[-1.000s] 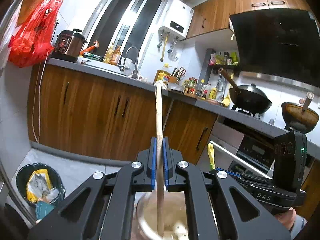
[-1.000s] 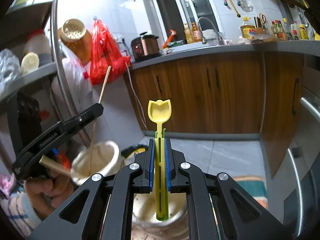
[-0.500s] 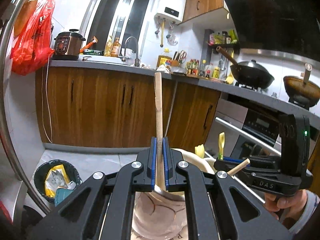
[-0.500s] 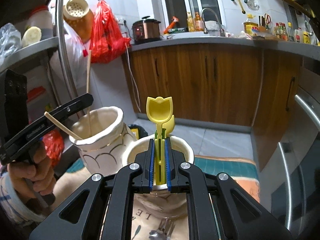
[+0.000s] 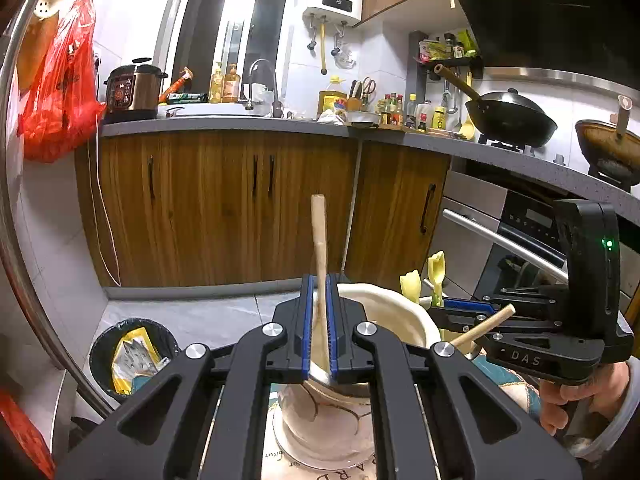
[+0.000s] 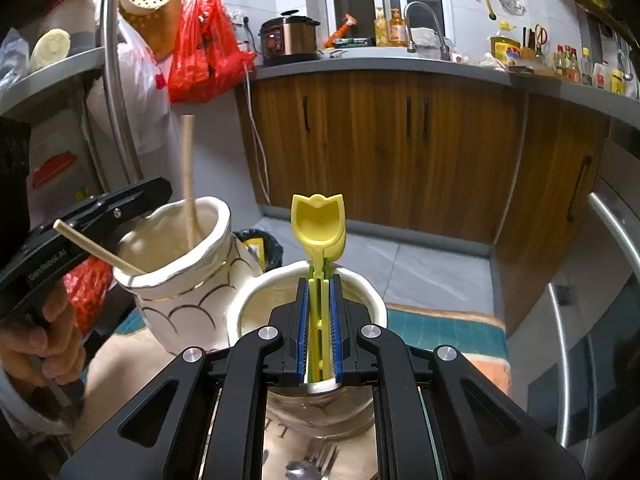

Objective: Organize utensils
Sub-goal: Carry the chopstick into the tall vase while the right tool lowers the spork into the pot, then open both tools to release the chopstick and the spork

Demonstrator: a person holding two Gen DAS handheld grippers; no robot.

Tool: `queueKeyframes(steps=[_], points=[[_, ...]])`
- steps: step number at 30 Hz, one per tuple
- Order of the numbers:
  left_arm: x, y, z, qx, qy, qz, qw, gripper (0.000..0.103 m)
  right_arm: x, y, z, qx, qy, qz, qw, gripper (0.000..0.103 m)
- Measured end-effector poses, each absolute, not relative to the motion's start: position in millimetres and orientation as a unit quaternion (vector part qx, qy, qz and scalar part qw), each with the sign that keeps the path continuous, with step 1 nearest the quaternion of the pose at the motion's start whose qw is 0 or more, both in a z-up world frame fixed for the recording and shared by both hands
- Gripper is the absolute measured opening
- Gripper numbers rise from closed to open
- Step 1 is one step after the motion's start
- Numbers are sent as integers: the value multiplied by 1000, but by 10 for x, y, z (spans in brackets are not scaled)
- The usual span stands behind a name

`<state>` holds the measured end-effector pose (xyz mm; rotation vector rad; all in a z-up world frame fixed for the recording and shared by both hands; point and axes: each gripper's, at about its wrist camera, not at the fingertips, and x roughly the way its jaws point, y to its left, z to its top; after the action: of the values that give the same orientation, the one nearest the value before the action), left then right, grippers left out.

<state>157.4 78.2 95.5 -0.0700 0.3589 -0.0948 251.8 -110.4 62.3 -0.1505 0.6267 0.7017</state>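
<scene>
Change: since a second earlier both grippers had tipped down, so the two vases, then low under the fingers, rose into plain view; both grips were unchanged.
Left gripper [image 5: 319,340]: blue pads were clamped on a chopstick [image 5: 319,240], which ran up between them and stood well past the tips, nearly upright.
Chopstick's lower end: it dipped into the scalloped vase [image 5: 380,312] directly under and just ahead of the left fingers.
Second chopstick [image 5: 482,326]: it leaned in the same vase, to the right of the left gripper, its free end pointing up and right across the other gripper's body.
Right gripper [image 6: 319,328]: pads were pressed together on the stem of a yellow spoon [image 6: 318,224], whose tulip-shaped bowl stood up ahead of the tips.
Spoon's lower end: it sat inside the white vase [image 6: 372,300], right below the right fingers; a second yellow piece showed just behind the spoon's bowl.
Vases: side by side on a patterned cloth [image 6: 440,326], the scalloped one to the left of the right gripper, the two looking to touch.
Hands: a hand [image 5: 576,396] gripped the right tool's handle; another hand [image 6: 44,344] gripped the left one.
Below the right gripper: metal cutlery [image 6: 308,466] lay on the cloth, partly hidden.
</scene>
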Motion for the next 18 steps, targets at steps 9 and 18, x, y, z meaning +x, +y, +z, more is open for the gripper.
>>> queueKeyframes(steps=[9,18], points=[[1442,862,1051,-41,172,-33,984,9,2438,-1166,745,-80,286,329,897,23],[911,1160,937,-76,196,-9,978,28,2145,-1510,798,-93,300,317,895,23]])
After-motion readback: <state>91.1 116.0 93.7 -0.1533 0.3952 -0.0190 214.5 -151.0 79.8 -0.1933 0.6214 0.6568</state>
